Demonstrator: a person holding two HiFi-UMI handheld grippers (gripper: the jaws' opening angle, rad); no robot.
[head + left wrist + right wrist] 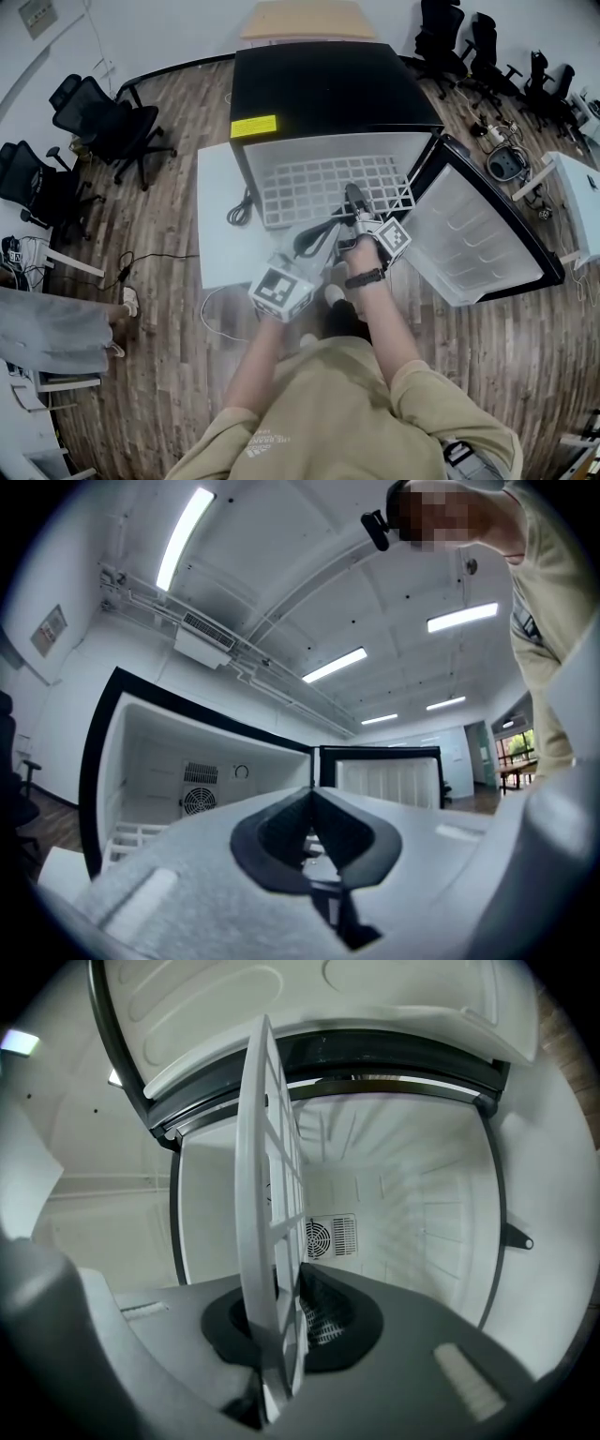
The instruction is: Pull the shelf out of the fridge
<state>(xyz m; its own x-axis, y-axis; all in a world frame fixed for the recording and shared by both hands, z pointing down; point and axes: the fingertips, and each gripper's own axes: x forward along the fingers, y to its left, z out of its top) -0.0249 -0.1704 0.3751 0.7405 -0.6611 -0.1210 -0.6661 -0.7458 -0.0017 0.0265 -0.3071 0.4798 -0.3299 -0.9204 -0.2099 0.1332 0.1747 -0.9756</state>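
Observation:
The small black fridge [328, 89] stands with its door [478, 234] swung open to the right. Its white grid shelf [319, 187] sticks partway out of the white interior. My right gripper [354, 199] is shut on the shelf's front edge. In the right gripper view the shelf [258, 1194] stands edge-on between the jaws of the right gripper [279, 1326], with the fridge's back wall and fan vent [330, 1237] behind. My left gripper [307, 244] hovers just below the shelf front. In its own view the left gripper [311, 803] is shut and holds nothing.
The fridge rests on a white platform [220, 234] on a wood floor, with a black cable [241, 208] looped at its left. Office chairs [103, 117] stand at the left, and more chairs [478, 47] at the back right. A person's legs show below the grippers.

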